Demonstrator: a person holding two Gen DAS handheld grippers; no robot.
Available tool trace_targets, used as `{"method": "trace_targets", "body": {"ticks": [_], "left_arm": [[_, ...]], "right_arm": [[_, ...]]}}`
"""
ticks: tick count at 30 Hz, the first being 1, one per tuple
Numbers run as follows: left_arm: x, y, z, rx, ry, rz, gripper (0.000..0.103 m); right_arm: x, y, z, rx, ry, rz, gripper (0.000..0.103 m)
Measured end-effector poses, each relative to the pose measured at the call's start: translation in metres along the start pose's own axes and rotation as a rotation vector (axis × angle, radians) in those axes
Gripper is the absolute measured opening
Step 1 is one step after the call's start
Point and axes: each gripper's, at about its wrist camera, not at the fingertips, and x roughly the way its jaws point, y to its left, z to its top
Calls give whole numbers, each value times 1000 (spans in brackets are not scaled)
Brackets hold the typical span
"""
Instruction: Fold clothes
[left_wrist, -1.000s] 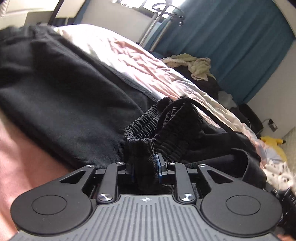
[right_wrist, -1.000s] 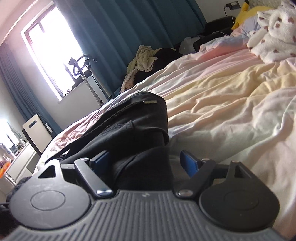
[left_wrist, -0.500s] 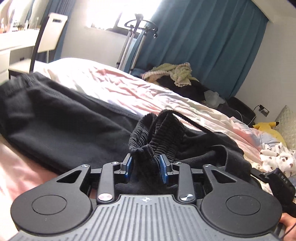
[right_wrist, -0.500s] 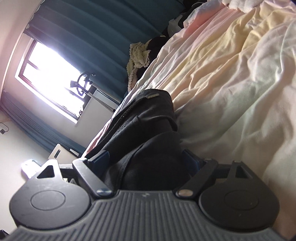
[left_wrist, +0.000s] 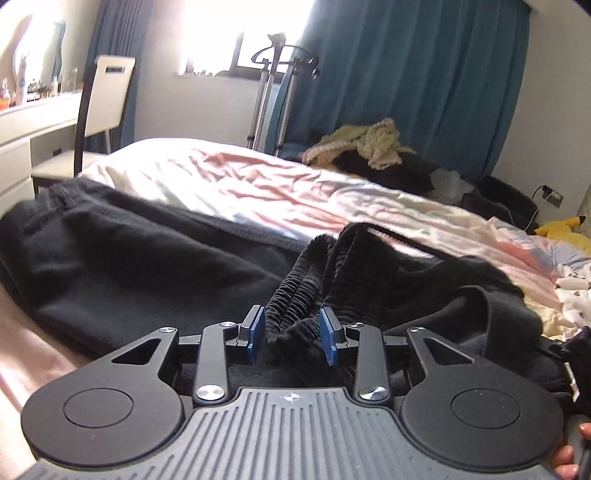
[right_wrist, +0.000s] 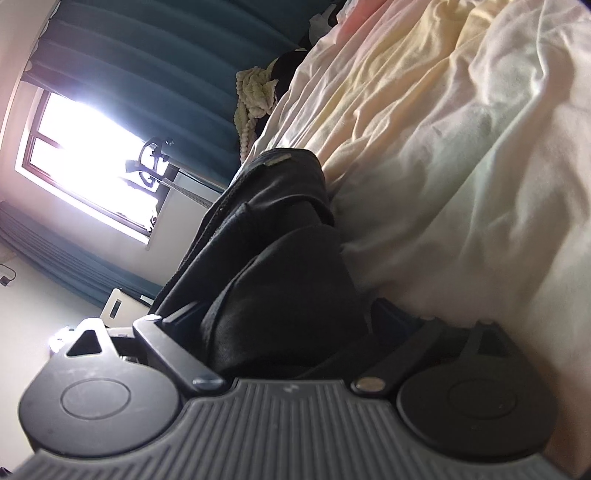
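Observation:
Black trousers (left_wrist: 122, 269) lie across a pink and white bed sheet (left_wrist: 258, 184). In the left wrist view their bunched elastic waistband (left_wrist: 314, 273) sits between the blue pads of my left gripper (left_wrist: 291, 334), whose jaws stand a little apart, loose around the fabric. In the right wrist view my right gripper (right_wrist: 288, 317) is rolled sideways with its jaws wide apart. A thick fold of the same black trousers (right_wrist: 273, 266) fills the gap between them and hides the fingertips.
A pile of cream and dark clothes (left_wrist: 365, 147) lies at the far bed edge before teal curtains (left_wrist: 406, 74). A white chair (left_wrist: 107, 99) and desk stand at left, a metal stand (left_wrist: 273, 92) by the window. A yellow plush toy (left_wrist: 565, 229) lies at right.
My left gripper's jaws have opened from a tight pinch on the waistband to a loose gap. My right gripper has rolled further sideways with the fold still between its open jaws.

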Motion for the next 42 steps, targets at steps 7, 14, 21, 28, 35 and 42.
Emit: {"method": "trace_targets", "body": {"ticks": [7,14,21,28,35,42], "left_arm": [[29,5,-6,-7,86,13,36],[31,5,-7,-12,92,17,36],[31,-3,-10,18,79,35,37],[29,-9,-15,55,52,53,37],[27,-15,-21,96,27,66,38],[18,-36,-22,132,29,67,38]], "right_arm": [[5,8,2,2,22,53,101],[-5,36,6,-102,-58,227,103],[2,27,5,-96,-20,111,98],[6,22,5,-106,8,16,54],[-15,68,9,-214,-91,116,35],[-27,81,31,-166,-112,201,33]]}}
